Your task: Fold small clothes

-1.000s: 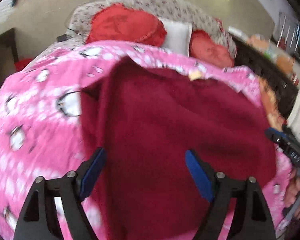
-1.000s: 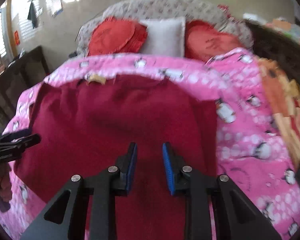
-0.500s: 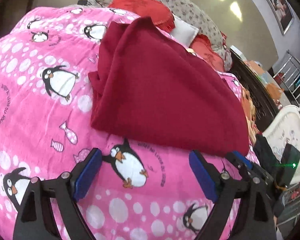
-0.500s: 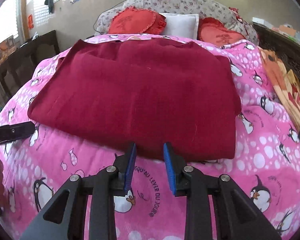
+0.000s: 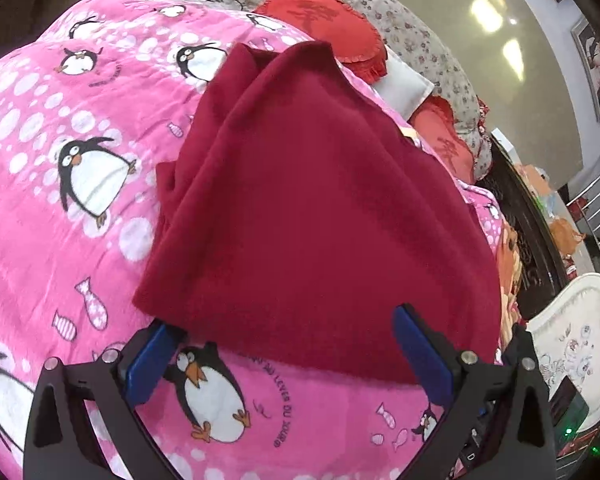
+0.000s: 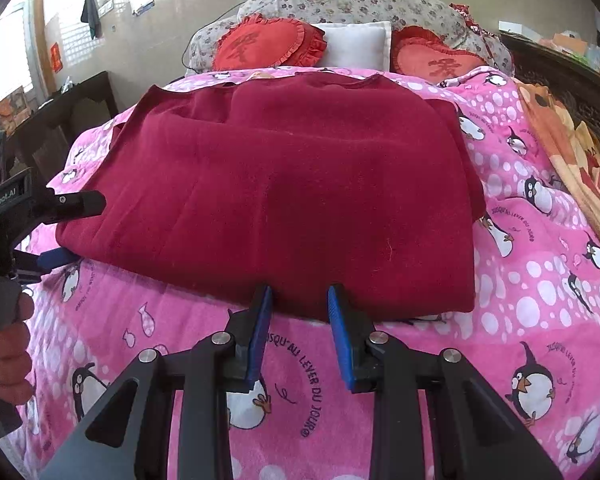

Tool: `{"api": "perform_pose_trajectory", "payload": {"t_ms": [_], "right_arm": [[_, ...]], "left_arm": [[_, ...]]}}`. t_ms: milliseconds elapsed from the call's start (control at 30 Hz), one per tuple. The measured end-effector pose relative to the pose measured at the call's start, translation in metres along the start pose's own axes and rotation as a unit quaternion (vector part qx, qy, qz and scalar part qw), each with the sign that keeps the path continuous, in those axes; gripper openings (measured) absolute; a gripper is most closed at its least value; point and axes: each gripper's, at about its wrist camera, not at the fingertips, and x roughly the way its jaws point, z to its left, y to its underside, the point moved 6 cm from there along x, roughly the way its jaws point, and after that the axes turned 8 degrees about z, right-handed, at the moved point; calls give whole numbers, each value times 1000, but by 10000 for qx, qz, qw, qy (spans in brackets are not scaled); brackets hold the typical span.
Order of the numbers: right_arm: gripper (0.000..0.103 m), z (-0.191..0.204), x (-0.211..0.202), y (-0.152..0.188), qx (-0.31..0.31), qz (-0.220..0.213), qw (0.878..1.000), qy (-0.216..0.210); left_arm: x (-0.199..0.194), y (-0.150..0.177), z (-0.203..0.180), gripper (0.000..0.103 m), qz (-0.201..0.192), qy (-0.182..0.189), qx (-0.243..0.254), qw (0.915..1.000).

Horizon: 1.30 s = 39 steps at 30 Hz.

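A dark red garment (image 6: 284,184) lies folded flat on the pink penguin blanket (image 6: 540,304); in the left wrist view the garment (image 5: 320,208) fills the middle. My left gripper (image 5: 280,320) stands at its near left corner with its jaws opening wide. One finger (image 6: 80,202) is above the corner and the blue pad (image 6: 56,258) below it, neither pressing on the cloth. A hand (image 6: 8,352) holds the left gripper's handle. My right gripper (image 6: 298,300) is shut, its tips at the near hem, with no cloth gripped.
Two red heart cushions (image 6: 268,44) and a white pillow (image 6: 356,44) lean on a floral headboard (image 6: 340,0) behind the garment. An orange patterned cover (image 6: 572,152) lies on the blanket's right side. Dark furniture (image 6: 76,112) stands left of the bed.
The left gripper drew back off the garment, rolled, sank and opened wider around its near corner. The right gripper pulled back from over the garment to its near hem, then stayed still.
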Motion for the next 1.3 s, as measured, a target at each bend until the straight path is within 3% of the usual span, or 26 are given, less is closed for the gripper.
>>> {"api": "perform_pose_trajectory", "payload": {"t_ms": [300,633,733,833,867,1033,1300], "right_arm": [[0,-1,1,0,41,9,10000,-34],[0,-2,2,0,120,12,9999,-116],[0,-2,2,0,133,10,9998,-135],[0,-3,2,0,135,8,9998,-135],[0,-3,1,0,134,4,9998,-136],[0,-2,1,0,178,4,9997,-184],[0,-3,1,1,187,-3,9996,-194]], "left_arm": [[15,11,-15,101,-2,-891,720,9934],[19,15,-19,102,-8,-872,770,9932],[8,15,-10,102,-55,-279,590,9979],[-11,20,11,102,-79,1019,80,9947],[-16,23,16,101,-82,1252,10,9921],[-18,22,21,99,-89,1447,68,9894],[-3,-32,18,99,-223,1834,-607,9809]]}}
